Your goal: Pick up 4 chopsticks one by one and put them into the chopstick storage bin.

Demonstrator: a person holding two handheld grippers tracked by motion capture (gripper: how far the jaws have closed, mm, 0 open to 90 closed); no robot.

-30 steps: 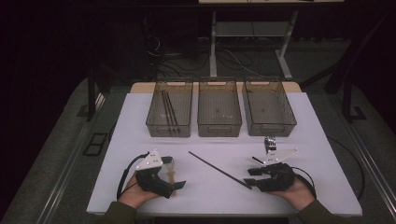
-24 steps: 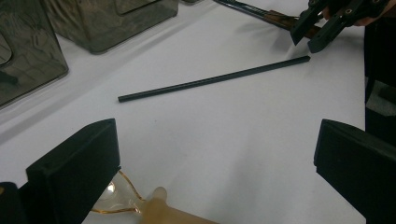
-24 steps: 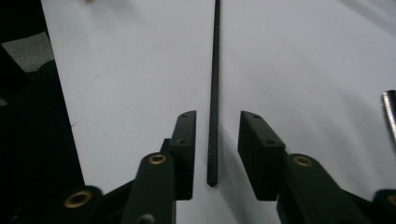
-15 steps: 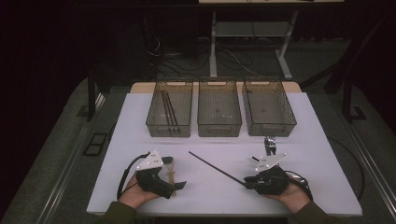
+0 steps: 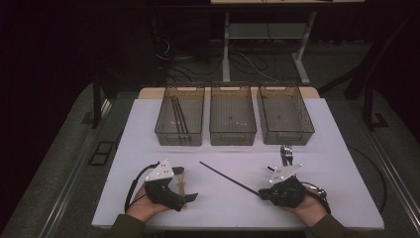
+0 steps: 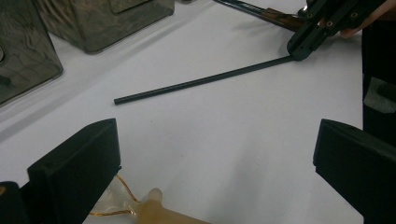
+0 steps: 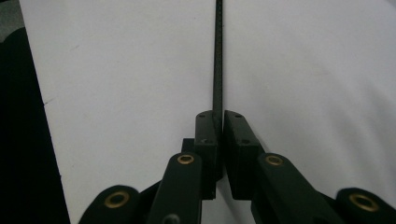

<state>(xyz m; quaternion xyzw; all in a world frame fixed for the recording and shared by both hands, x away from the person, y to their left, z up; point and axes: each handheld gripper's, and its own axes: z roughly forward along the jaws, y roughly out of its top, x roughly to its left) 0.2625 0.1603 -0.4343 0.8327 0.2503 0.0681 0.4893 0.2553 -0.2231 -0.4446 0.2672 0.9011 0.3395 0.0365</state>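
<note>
A thin black rod [image 5: 229, 177] lies slantwise on the white table [image 5: 228, 208]. My right gripper [image 5: 263, 193] holds its near end: the jaws have just been closing, and in the right gripper view [image 7: 219, 125] they press on the rod [image 7: 217, 56], which runs straight away from them. At the front left my left gripper [image 5: 184, 184] rests on the table, open wide, with a beige object [image 5: 181, 189] lying between its jaws. In the left gripper view [image 6: 217, 140] the rod [image 6: 201, 80] lies ahead, with the right gripper [image 6: 303, 44] at its far end.
Three clear grey bins stand in a row at the back; the left bin [image 5: 163, 130] holds several black rods, and the middle bin [image 5: 233, 136] and right bin [image 5: 286, 136] look bare. A metal utensil [image 5: 286, 154] lies just in front of the right bin.
The right gripper's jaws have closed onto the rod's near end. The left hand has stayed where it was.
</note>
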